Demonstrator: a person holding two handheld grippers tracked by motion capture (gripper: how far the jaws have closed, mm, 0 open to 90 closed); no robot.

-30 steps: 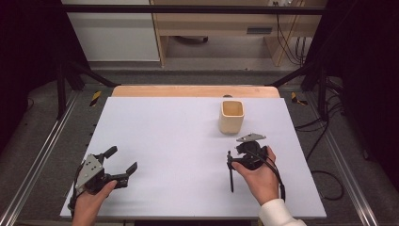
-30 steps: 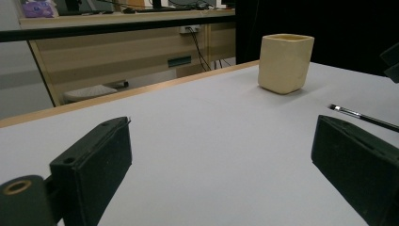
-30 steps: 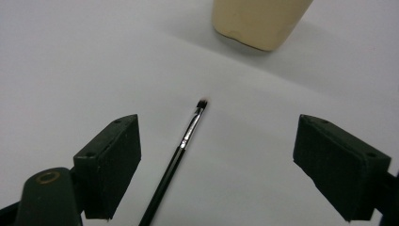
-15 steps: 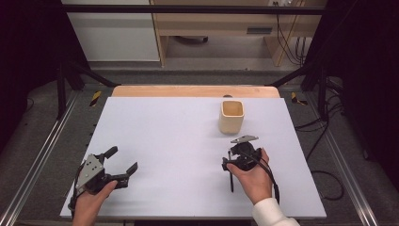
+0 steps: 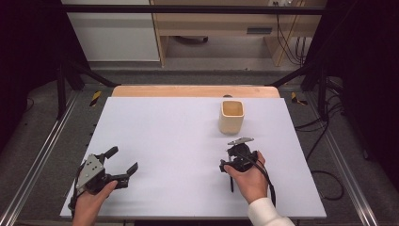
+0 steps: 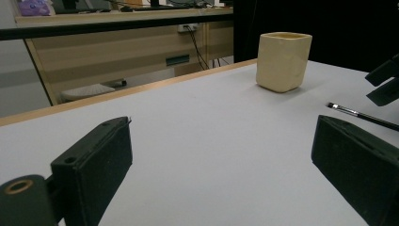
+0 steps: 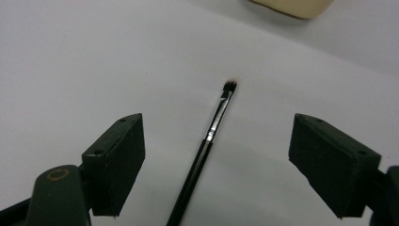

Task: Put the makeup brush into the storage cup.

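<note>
A thin black brush (image 7: 207,141) with a silver ferrule lies flat on the white table (image 5: 179,132). Its tip points toward a cream square cup (image 5: 231,117) standing farther back. My right gripper (image 7: 217,127) hovers over the brush with one jaw on either side; the jaws have just been closing a little and do not touch it. In the high view the right gripper (image 5: 238,160) sits just in front of the cup. My left gripper (image 5: 123,160) rests open at the near left, nothing between its jaws. The left gripper view shows the cup (image 6: 283,61) and the brush (image 6: 362,115).
The table's wooden far edge (image 5: 195,91) runs behind the cup. Metal rails (image 5: 42,155) flank both sides of the table. A cable (image 5: 266,176) trails from the right gripper over the person's wrist.
The right hand has shifted slightly left and nearer, bringing its gripper over the brush. The left hand and the cup have not moved.
</note>
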